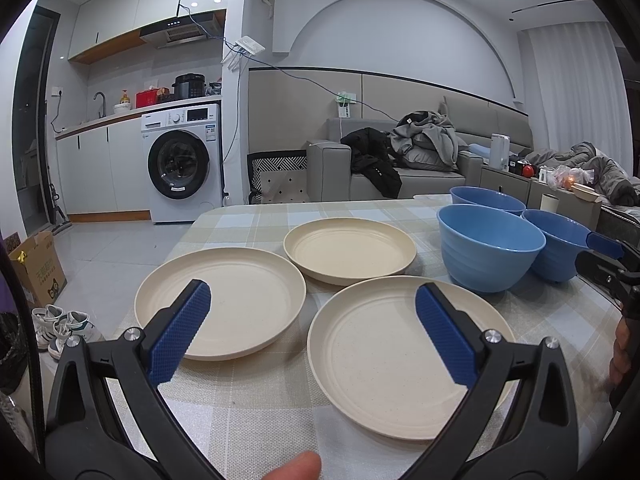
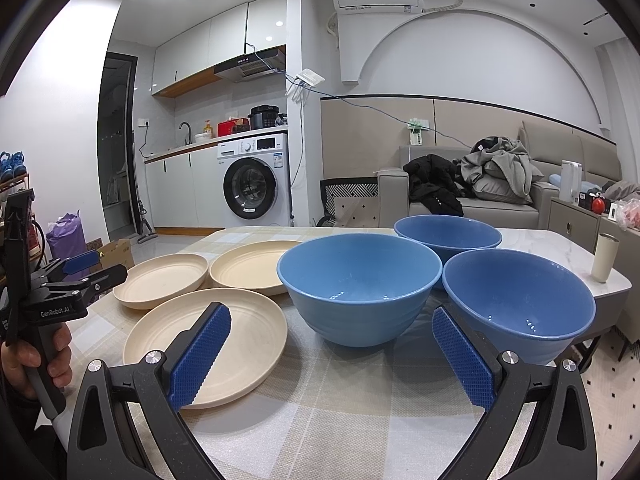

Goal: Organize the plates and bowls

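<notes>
**Inspector:** Checking progress first: no stacking is evident. Three cream plates lie singly on the checked tablecloth (image 1: 256, 412). The near plate (image 1: 404, 356) sits just ahead of the left gripper (image 1: 312, 320), under its right finger; the left plate (image 1: 224, 300) lies ahead under its left finger; the far plate (image 1: 350, 254) is beyond both, between the fingertips.

**Assistant:** And the bowls?

**Inspector:** Three blue bowls stand upright and separate ahead of the right gripper (image 2: 332, 344). The nearest bowl (image 2: 360, 284) is straight ahead between its fingers, the right-hand bowl (image 2: 516, 300) is ahead just beyond its right finger, and the rear bowl (image 2: 448, 234) is behind those two.

**Assistant:** State of the tools?

**Inspector:** Both are spread wide and carry nothing. Neither touches any dish. In my judgement the whole task remains: plates to be gathered into one pile, bowls nested into another.

**Assistant:** Anything you could not verify?

**Inspector:** Whether neighbouring bowls touch cannot be told; their rims overlap in both views. The near table edge is cut off behind the gripper bodies, and the person shows only as a fingertip (image 1: 298, 466) and a hand (image 2: 24, 364) gripping the left handle
</notes>
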